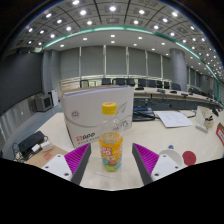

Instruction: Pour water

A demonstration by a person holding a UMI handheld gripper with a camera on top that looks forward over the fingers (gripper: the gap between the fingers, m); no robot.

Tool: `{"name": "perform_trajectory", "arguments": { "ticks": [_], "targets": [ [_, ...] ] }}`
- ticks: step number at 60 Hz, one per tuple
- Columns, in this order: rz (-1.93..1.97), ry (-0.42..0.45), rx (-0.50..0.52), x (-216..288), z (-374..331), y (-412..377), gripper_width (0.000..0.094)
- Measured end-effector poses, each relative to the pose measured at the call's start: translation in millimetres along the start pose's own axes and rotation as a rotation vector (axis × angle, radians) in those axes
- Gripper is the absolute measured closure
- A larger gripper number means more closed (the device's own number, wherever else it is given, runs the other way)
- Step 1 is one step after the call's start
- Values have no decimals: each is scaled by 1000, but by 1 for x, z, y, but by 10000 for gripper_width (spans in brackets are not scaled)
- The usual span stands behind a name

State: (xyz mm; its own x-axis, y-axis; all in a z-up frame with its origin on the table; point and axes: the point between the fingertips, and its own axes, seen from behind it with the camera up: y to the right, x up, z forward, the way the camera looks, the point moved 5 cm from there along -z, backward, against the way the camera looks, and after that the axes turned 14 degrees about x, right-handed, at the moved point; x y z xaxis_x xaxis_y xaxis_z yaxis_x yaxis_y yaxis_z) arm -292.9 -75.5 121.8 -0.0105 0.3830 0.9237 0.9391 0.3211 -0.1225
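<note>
A small clear bottle with a yellow cap and a colourful label stands upright on the pale table. It sits between my gripper's two fingers, toward their tips, with a gap at each side. The gripper is open; its purple pads flank the bottle without touching it. No cup or other vessel for water shows near the bottle.
A white carton with red lettering stands just behind the bottle. To the right lie a white round lid and a red object; papers rest farther back. A black device sits at the left. Office desks fill the background.
</note>
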Motion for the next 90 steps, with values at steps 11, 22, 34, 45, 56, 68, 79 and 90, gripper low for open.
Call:
{"name": "perform_trajectory", "arguments": {
  "ticks": [11, 22, 34, 45, 56, 68, 79, 90],
  "targets": [
    [-19, 21, -73, -5, 59, 18, 319],
    [-55, 57, -82, -2, 68, 19, 493],
    [35, 103, -5, 31, 46, -7, 530],
    [648, 275, 273, 86, 9, -37, 532],
    [1249, 473, 477, 112, -19, -14, 532],
    [1708, 632, 546, 88, -20, 25, 532],
    [1947, 710, 564, 54, -39, 47, 533],
    [1920, 643, 526, 49, -41, 42, 532]
  ]
}}
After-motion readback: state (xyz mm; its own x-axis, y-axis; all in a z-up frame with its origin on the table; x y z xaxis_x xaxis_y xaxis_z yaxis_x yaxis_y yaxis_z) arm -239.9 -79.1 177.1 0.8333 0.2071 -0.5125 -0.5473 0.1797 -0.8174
